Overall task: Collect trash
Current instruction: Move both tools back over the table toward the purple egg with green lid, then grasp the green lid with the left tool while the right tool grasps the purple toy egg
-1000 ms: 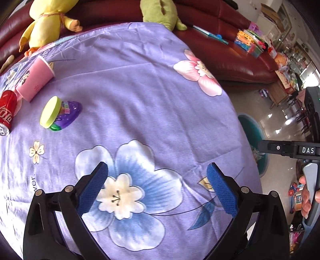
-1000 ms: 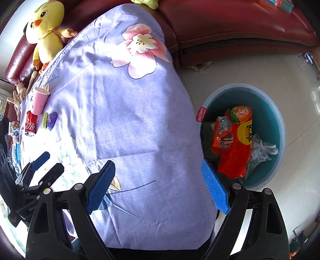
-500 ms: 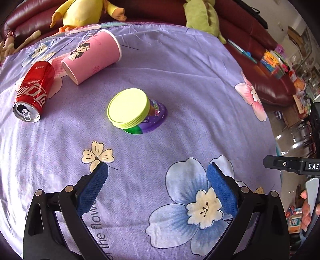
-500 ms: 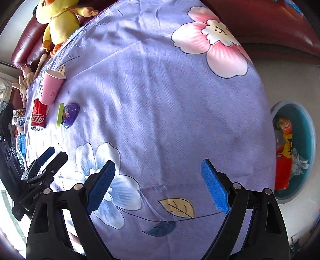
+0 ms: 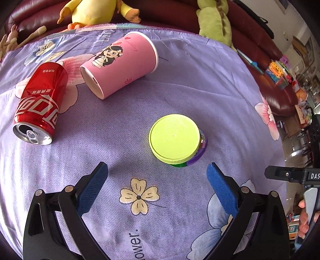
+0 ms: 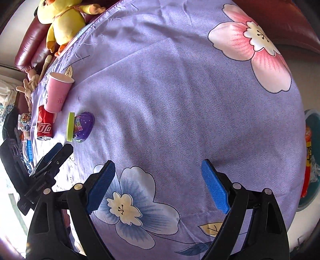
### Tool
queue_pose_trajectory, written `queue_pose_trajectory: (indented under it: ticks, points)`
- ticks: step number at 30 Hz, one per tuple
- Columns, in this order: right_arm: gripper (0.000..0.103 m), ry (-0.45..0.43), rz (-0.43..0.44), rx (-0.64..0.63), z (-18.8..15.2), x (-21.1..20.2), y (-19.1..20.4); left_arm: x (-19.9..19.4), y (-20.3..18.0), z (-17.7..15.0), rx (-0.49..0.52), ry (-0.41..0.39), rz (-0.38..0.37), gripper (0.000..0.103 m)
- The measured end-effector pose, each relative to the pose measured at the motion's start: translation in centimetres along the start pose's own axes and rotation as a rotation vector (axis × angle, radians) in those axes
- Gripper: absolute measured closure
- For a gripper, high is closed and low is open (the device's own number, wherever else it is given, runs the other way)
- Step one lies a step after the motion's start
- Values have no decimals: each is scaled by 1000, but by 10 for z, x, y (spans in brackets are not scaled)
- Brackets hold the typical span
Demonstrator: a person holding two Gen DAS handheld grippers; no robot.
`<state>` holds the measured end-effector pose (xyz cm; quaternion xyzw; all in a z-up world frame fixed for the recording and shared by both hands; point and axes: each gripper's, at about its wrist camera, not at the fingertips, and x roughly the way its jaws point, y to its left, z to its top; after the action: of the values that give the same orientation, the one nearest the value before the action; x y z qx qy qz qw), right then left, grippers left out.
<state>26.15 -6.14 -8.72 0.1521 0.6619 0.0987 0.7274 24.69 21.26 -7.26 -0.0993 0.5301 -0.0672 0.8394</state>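
Both tools have swung away from the bin side and across the purple flowered cloth since a second ago. Then the left tool (image 5: 157,180) looked down on a big blue flower with the trash small at the far left; now three pieces fill its view, and the lidded jar (image 5: 176,140) lies just ahead of its tips. The right tool (image 6: 158,180) had the bin full in view beside the cloth's edge; now only a sliver of the bin (image 6: 312,160) shows at the right border, and the blue flower sits under its tips.

Both tools stand wide apart with nothing between the pads, only cloth (image 5: 200,96) over the worktop below them.

The left view shows the trash close: a red can (image 5: 40,104) on its side with its opened top toward the camera, a pink cup (image 5: 120,64) tipped over beside it, and the jar's green lid face-on. It also catches fingers (image 5: 304,216) at the right edge. The right view shows the same three from the side, small at the left, with the left tool just below them, and red wrappers (image 6: 307,160) in the bin.

Count: one can, one cup, one jar, one bin, two tools. Plush toys: a yellow one (image 5: 96,10) and a green one (image 5: 214,18) on the dark red sofa.
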Motion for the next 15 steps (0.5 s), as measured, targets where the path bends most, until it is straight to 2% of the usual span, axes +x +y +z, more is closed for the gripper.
queue_pose_trajectory:
  ticks: [7,12,15]
  points:
    - [20,-1,13,5,4,5,-1,8,-7,9,17,-7,-11,4]
    - [20,-1,5,-7,7,6,1,12,-8,19,4,-23,-39,23]
    - [19,-1,0,-14,10,7,4,15,-8,23,6,-29,-48,24]
